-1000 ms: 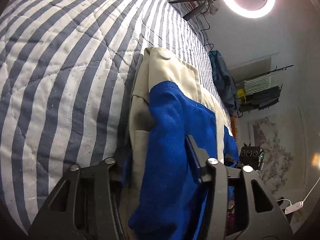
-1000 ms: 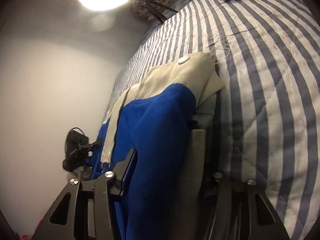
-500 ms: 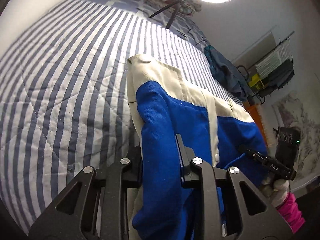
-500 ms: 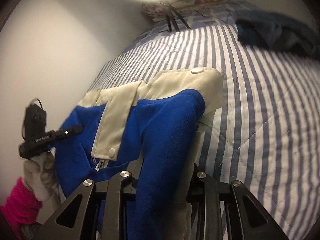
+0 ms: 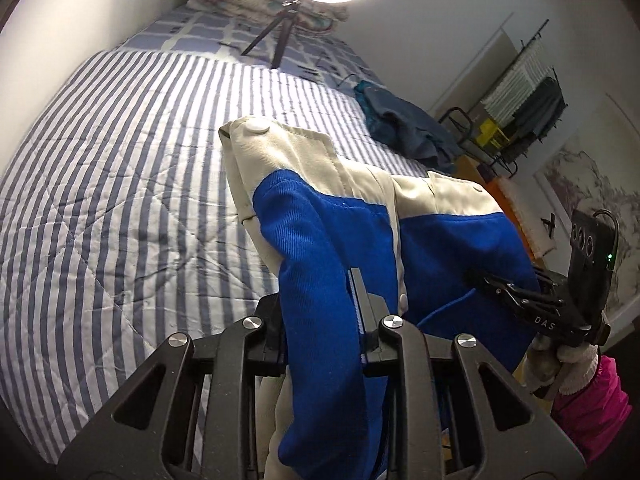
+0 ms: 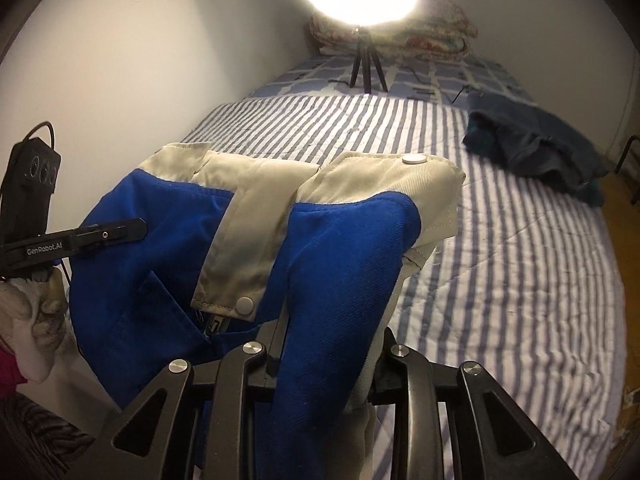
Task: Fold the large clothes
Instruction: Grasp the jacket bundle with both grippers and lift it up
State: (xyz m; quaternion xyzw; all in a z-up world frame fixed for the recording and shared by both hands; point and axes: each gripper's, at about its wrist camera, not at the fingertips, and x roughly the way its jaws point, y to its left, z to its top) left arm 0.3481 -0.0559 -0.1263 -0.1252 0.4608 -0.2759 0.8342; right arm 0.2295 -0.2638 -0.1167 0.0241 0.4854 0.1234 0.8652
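Both my jaws are clamped on the jacket (image 5: 320, 240): left gripper (image 5: 320, 316) and right gripper (image 6: 328, 332) hold it up at frame centre above the striped bed (image 5: 120, 184). Next, I judge, lay it flat there.

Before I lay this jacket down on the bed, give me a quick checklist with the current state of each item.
1. Left hand-held gripper shut on jacket: ok.
2. Right hand-held gripper shut on jacket: ok.
3. Jacket lifted off the quilt: ok.
4. Striped area ahead free of other items: ok.
5. Dark garment away from the landing spot: ok.
6. Hem hanging straight below: cannot tell.
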